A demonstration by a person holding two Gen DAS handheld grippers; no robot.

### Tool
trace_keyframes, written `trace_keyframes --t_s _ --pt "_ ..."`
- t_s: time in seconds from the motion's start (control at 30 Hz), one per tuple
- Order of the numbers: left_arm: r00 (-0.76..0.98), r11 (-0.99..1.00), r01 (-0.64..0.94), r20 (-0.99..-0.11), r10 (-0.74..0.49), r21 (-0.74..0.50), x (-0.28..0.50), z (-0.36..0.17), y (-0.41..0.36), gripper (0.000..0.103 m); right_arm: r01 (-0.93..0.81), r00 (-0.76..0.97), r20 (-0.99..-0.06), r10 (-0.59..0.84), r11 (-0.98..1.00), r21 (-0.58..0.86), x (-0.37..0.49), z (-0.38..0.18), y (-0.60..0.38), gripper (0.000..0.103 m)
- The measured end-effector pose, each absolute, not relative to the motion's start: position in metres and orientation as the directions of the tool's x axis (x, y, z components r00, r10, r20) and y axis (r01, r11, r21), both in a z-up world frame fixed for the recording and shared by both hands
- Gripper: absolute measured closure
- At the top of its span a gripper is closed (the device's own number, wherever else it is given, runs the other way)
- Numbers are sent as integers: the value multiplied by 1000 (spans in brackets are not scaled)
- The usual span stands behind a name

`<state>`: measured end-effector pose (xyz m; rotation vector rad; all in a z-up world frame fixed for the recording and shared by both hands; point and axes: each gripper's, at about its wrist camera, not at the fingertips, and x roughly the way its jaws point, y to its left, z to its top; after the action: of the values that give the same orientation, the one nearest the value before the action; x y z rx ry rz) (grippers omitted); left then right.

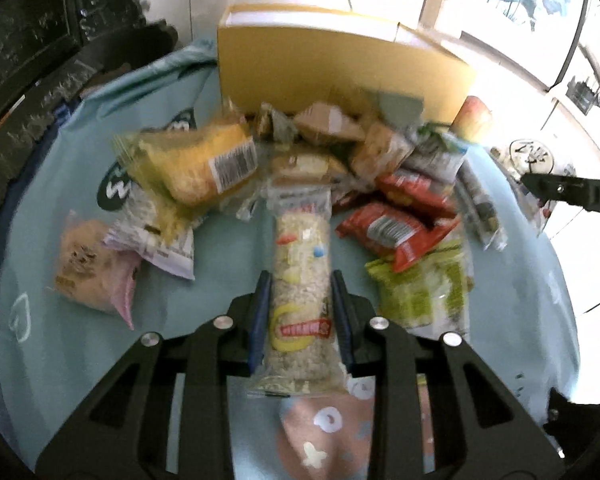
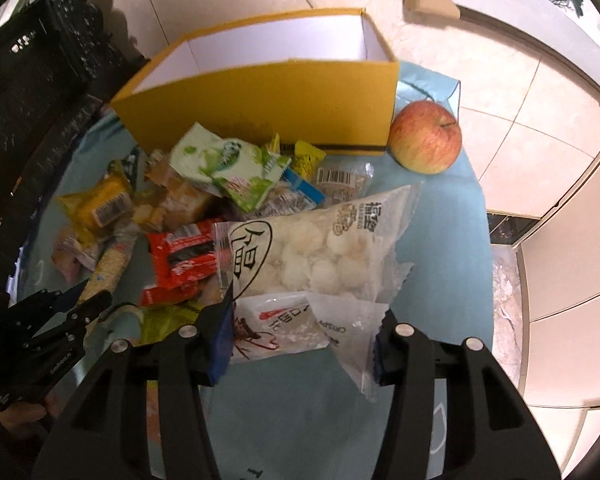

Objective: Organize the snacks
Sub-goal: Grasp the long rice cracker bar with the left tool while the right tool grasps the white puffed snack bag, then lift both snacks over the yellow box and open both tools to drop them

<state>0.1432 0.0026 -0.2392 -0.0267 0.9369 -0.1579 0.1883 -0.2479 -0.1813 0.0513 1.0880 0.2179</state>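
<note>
Snacks lie heaped on the blue cloth (image 1: 52,208) over the worktop, just in front of the yellow box (image 2: 260,92), and 2 of them are already taken. Nearest, the left gripper (image 1: 300,304) is clenched on a long oat bar (image 1: 300,248), gripped across its lower half with the upper end pointing toward the box. The right gripper (image 2: 300,340) grasps 2 packets at once, a white packet with red print (image 2: 276,332) and a clear crisp bag (image 2: 352,336); its jaws stand partly closed around them. A bag of white puffs (image 2: 312,248) lies just beyond, toward the box. An apple (image 2: 426,136) sits beside the box's right corner. To do this step well, I judge each load should be lifted clear of the heap, carried over the box's front wall and released low inside; the doubled packets could slip, so hold them level.
</note>
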Motion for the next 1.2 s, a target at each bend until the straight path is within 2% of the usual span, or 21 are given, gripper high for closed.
trace_keyframes --t_s 0.23,0.43,0.9,1.2 --pt "635 989 124 -759 -143 -82 138 -196 -5 74 -179 500 -839 216 973 144 175 -150 -236 50" --pt "640 991 105 -757 -131 -82 131 -177 -6 74 -192 528 -815 239 968 160 163 -128 -233 50" --pt "755 991 122 -643 -128 -53 121 -89 -15 74 -224 639 -717 277 959 171 147 -56 -231 50" --pt "770 990 127 -622 -141 -68 123 -75 -13 74 -218 672 -688 274 961 169 141 -39 -235 50"
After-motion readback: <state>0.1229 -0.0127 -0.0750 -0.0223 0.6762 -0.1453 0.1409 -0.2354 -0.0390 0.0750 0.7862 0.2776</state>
